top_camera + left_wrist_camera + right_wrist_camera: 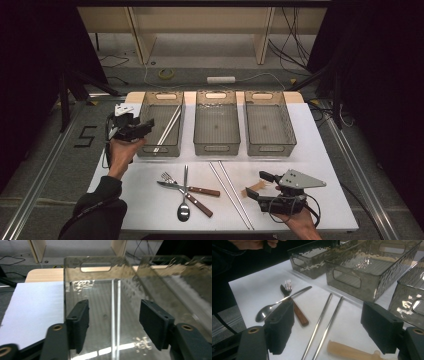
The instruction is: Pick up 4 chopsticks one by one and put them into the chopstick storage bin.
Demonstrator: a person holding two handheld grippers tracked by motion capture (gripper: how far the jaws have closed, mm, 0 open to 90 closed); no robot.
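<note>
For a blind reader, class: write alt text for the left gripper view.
Open black tongs hover over a clear bin holding two metal chopsticks. A second bin sits to the right, on a white table.

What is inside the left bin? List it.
A pair of metal chopsticks lies in the left bin, below the open left gripper. Nothing else shows; glare blurs part of the floor.
</note>
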